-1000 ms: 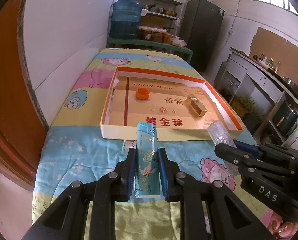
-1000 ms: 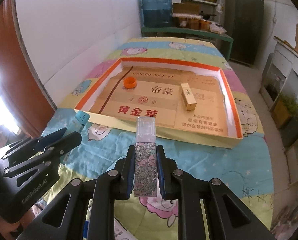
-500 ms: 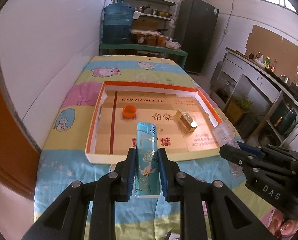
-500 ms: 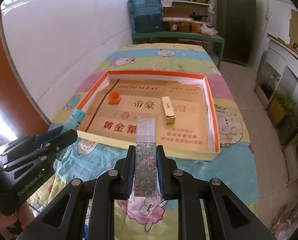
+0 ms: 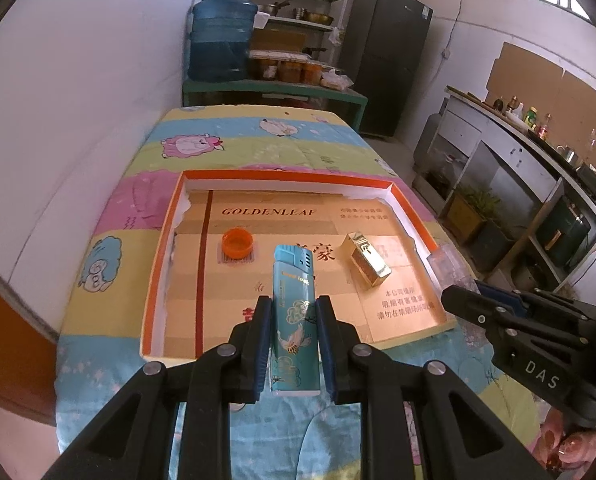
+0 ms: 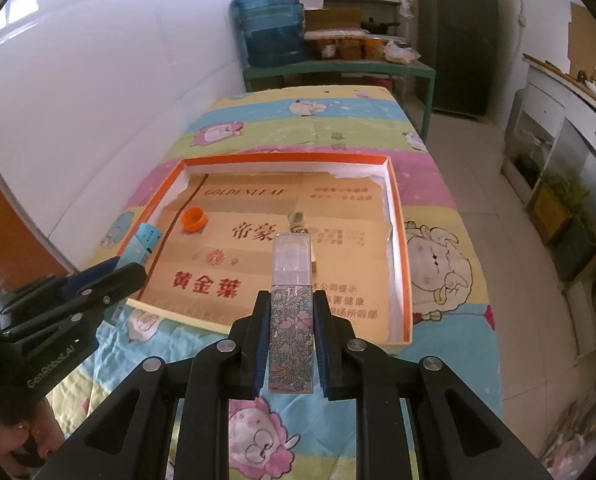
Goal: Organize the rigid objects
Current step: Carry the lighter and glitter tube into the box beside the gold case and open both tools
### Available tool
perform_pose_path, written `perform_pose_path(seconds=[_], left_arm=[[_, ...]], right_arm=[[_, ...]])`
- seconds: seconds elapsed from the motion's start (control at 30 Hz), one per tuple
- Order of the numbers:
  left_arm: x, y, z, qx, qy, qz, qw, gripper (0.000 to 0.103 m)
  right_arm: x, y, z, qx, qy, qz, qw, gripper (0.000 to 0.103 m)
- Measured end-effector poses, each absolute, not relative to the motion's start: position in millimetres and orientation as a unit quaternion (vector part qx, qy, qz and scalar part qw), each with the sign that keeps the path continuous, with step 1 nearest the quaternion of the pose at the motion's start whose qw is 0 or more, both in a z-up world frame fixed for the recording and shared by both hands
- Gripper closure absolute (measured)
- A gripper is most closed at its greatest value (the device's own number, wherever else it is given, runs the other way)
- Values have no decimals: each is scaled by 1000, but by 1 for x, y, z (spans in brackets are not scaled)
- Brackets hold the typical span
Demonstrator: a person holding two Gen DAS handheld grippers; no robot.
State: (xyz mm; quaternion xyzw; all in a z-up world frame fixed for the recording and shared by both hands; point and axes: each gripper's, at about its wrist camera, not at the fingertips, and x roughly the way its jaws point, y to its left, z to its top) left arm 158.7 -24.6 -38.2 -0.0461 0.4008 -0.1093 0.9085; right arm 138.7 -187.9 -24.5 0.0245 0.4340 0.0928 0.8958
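I hold a teal lighter (image 5: 294, 320) upright between the blue pads of my left gripper (image 5: 294, 344), the jaws pressed in on its two long sides. Its top end shows above the floor of the orange-rimmed tray (image 5: 414, 216), near the tray's front wall. From the right wrist view the same lighter pokes out past the left tool just beside the tray's left front corner.

In my right gripper (image 6: 291, 340) I pinch a floral-patterned lighter (image 6: 291, 320) with a clear top section, also standing along the fingers, the pads tight against its sides. It hangs over the near part of the tray, right of centre.

Inside the tray lies a flattened cardboard sheet (image 5: 290, 216) printed GOLDENLEAF with red Chinese characters. On it rests an orange bottle cap (image 5: 238, 243), open side up, toward the left, and a gold rectangular lighter (image 5: 366, 259) lying on its side toward the right, well apart from the cap. In the right wrist view the gold piece is mostly hidden behind my held lighter.

The tray sits on a table covered by a striped cartoon-sheep cloth (image 6: 338, 120). Beyond the table's far end stands a green shelf with a blue water jug (image 5: 221, 36) and jars, and a dark refrigerator (image 5: 386, 56) is to its right.
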Motion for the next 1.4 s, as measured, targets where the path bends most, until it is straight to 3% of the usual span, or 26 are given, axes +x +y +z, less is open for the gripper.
perform_pose_path(seconds=[1.4], left_arm=[[255,-58,-79,-46,447,-105,887,80]], right_arm=[[233,-214,-76,20,472,81,878,83]])
